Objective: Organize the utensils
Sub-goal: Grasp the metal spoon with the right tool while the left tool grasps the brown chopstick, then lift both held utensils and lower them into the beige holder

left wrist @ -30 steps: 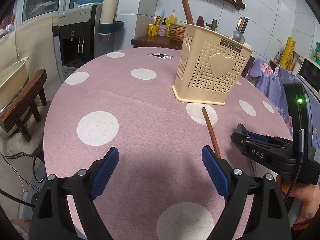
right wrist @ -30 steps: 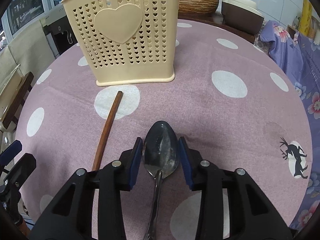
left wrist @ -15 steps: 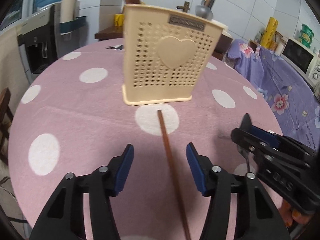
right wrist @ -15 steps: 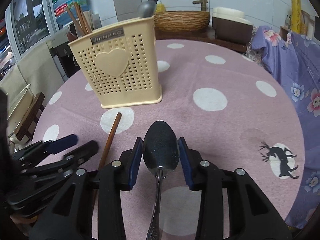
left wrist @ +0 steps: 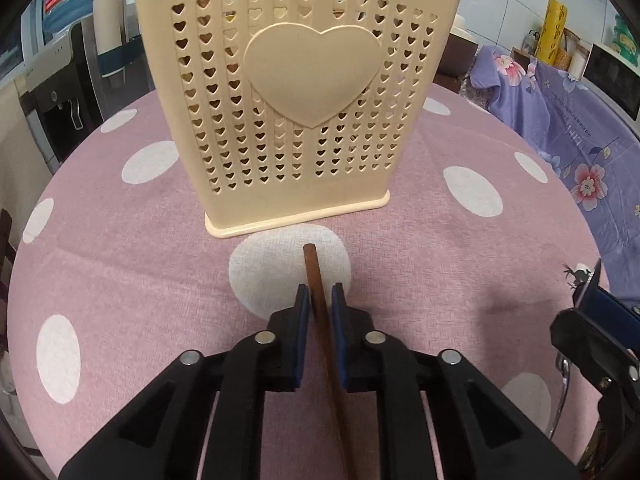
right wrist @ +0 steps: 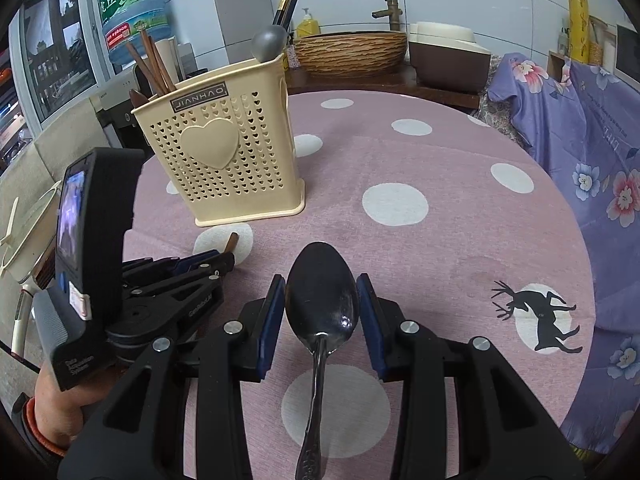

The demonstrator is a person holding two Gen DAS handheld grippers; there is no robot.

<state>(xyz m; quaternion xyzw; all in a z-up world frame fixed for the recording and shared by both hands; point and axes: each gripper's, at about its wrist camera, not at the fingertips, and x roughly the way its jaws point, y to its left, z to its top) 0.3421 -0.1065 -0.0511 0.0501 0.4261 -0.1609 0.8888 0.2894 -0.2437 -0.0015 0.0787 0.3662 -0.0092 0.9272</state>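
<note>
1. Left gripper is clamping a brown wooden chopstick between its blue pads, the jaws having just been closing onto it; the stick's far tip is resting on a white dot of the pink polka-dot tablecloth, just in front of the cream utensil holder.
2. Right gripper is gripping a metal spoon by the sides of its bowl, the bowl facing up between the pads and the handle running back toward the camera.
3. In the right wrist view, the holder is standing upright on the table, with brown chopsticks sticking up at its left end and a grey ladle plus dark chopsticks at its right end.
4. A person's hand is holding the left gripper's body, low at the left of that view.
5. A black deer print is showing on a white dot to the right of the spoon.
</note>
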